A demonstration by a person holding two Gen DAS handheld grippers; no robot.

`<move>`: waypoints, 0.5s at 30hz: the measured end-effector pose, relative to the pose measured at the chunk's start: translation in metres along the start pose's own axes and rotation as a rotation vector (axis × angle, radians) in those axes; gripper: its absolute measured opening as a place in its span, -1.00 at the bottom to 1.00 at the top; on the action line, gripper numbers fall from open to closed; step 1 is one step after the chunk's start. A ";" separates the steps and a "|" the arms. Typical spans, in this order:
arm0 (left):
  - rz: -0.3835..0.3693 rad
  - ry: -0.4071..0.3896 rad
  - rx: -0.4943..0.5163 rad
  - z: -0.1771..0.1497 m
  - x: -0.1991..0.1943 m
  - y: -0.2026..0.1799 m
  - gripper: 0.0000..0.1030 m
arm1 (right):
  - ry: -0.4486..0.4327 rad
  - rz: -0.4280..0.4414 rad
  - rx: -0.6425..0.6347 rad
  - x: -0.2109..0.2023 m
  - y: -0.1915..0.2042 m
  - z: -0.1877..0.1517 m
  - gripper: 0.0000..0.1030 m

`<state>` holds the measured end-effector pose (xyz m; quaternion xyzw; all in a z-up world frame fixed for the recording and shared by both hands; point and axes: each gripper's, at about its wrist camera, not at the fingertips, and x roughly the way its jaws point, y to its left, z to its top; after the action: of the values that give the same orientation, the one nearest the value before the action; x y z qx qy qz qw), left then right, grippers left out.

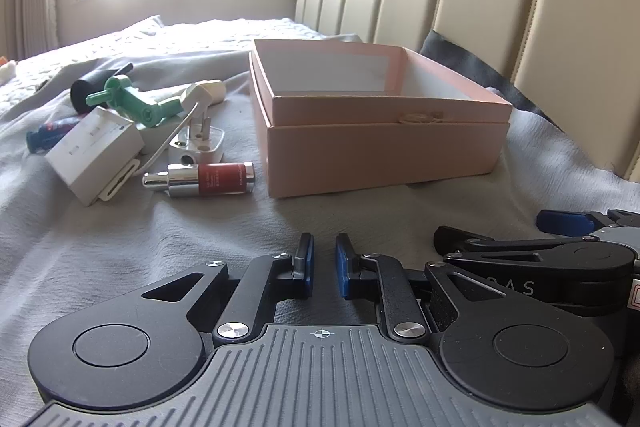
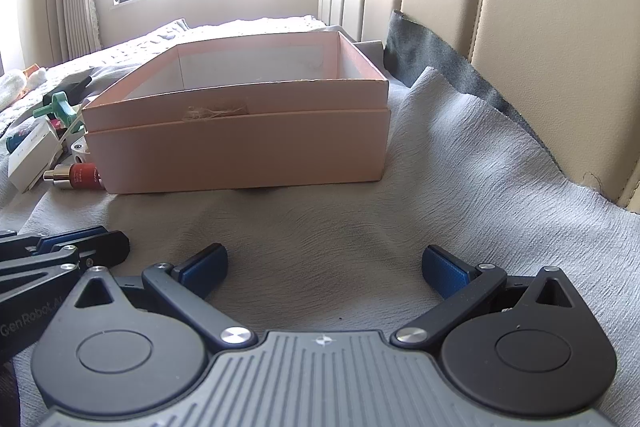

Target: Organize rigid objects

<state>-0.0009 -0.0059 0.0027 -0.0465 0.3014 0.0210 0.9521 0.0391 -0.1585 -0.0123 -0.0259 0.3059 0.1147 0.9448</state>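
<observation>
Pink box (image 1: 384, 151) ahead of both tongs, clutter pile (image 1: 132, 131) left; left gripper (image 1: 324, 267) closed empty, right gripper (image 2: 324, 275) wide, empty.

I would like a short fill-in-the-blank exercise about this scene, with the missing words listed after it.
1. The open box is ____ in colour.
2. The small bottle with the red label lies to the ____ of the box in the left wrist view.
3. The right gripper is ____, with nothing between its pads.
4. The left gripper holds ____.

Missing words: pink; left; open; nothing
</observation>
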 end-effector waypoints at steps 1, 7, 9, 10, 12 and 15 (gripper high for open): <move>-0.003 0.000 -0.004 0.000 0.000 0.001 -0.69 | 0.000 0.000 0.000 0.000 0.000 0.000 1.00; -0.028 -0.004 -0.045 0.000 0.000 0.008 -0.69 | 0.004 -0.008 -0.008 -0.001 0.001 0.003 1.00; -0.040 -0.005 -0.066 -0.001 -0.001 0.011 -0.69 | 0.013 0.009 -0.005 -0.001 -0.002 0.005 1.00; -0.043 -0.006 -0.073 -0.001 -0.001 0.011 -0.69 | 0.026 0.025 -0.006 0.000 -0.005 0.007 1.00; -0.044 -0.007 -0.076 -0.001 -0.001 0.011 -0.69 | 0.068 0.067 0.009 0.003 -0.012 0.012 1.00; -0.045 -0.009 -0.074 -0.001 -0.002 0.011 -0.69 | 0.133 0.104 0.005 0.006 -0.018 0.020 1.00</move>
<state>-0.0039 0.0050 0.0026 -0.0884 0.2951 0.0109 0.9513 0.0595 -0.1723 -0.0005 -0.0149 0.3691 0.1608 0.9152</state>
